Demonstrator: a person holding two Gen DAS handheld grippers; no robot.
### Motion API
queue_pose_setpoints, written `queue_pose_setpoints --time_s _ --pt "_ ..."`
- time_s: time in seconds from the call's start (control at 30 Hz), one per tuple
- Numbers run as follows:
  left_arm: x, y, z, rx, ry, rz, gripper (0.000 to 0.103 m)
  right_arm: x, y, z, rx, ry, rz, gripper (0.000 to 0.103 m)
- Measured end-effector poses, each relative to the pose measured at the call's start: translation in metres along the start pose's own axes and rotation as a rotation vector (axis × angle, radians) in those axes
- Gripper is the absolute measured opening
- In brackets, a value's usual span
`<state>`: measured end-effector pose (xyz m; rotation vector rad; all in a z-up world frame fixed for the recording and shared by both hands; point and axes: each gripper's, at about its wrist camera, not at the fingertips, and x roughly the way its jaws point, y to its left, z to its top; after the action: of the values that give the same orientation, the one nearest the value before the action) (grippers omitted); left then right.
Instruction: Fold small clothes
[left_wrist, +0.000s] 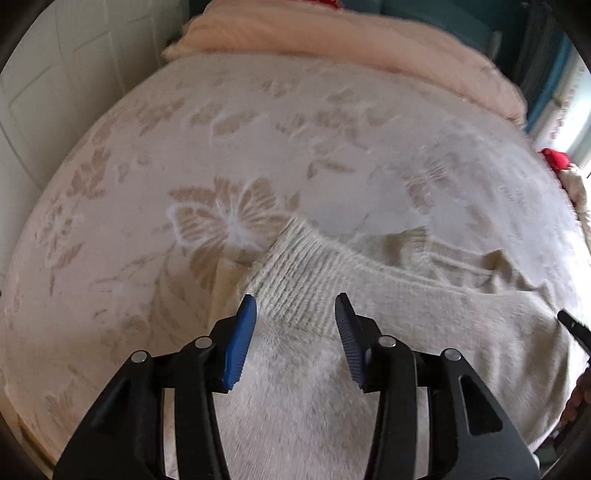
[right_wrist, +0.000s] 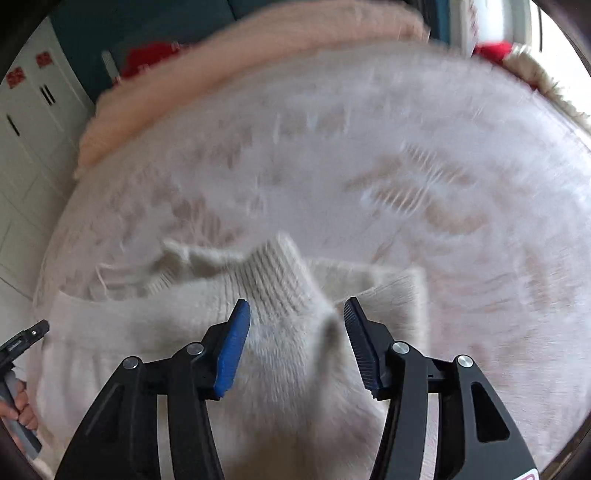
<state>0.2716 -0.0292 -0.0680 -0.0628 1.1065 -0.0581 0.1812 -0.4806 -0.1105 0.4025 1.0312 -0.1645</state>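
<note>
Cream knit, fuzzy and ribbed at the cuff, is filling the lower half of the left wrist view: a small sweater (left_wrist: 314, 332) is lying on a bed (left_wrist: 147, 155) covered in a pale spread with a beige butterfly and leaf pattern. The left claw (left_wrist: 295, 317) is hovering over the ribbed cuff with its blue pads apart, gripping nothing. A peach blanket (left_wrist: 332, 40) is lying bunched along the far edge of the bed.

From the right wrist view, blurred, the right claw (right_wrist: 297, 321) is likewise standing parted above the sweater (right_wrist: 280, 332), a ribbed cuff lying between and beyond its pads without being pinched. At the left edge, a hand (right_wrist: 22, 410) is holding the other tool's handle.
</note>
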Motion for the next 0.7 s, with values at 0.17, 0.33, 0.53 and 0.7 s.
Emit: queue_pose_setpoints --time_s 0.17,0.33,0.53,0.7 --pt "0.020 0.003 0.002 -0.007 0.031 0.014 0.041 -0.028 0.009 0.004 -0.033 -0.091 0.112 0.005" --pt "0.032 0.000 0.001 0.036 0.024 0.040 0.043 -0.053 -0.040 0.005 0.100 -0.188 0.086 0.005" --pt "0.025 -0.010 0.001 0.065 0.003 0.090 0.043 -0.024 -0.033 -0.011 0.044 -0.054 0.017 0.009" --pt "-0.038 0.019 -0.025 -0.012 -0.082 -0.018 0.043 -0.097 -0.009 -0.044 -0.054 -0.177 -0.012 0.034"
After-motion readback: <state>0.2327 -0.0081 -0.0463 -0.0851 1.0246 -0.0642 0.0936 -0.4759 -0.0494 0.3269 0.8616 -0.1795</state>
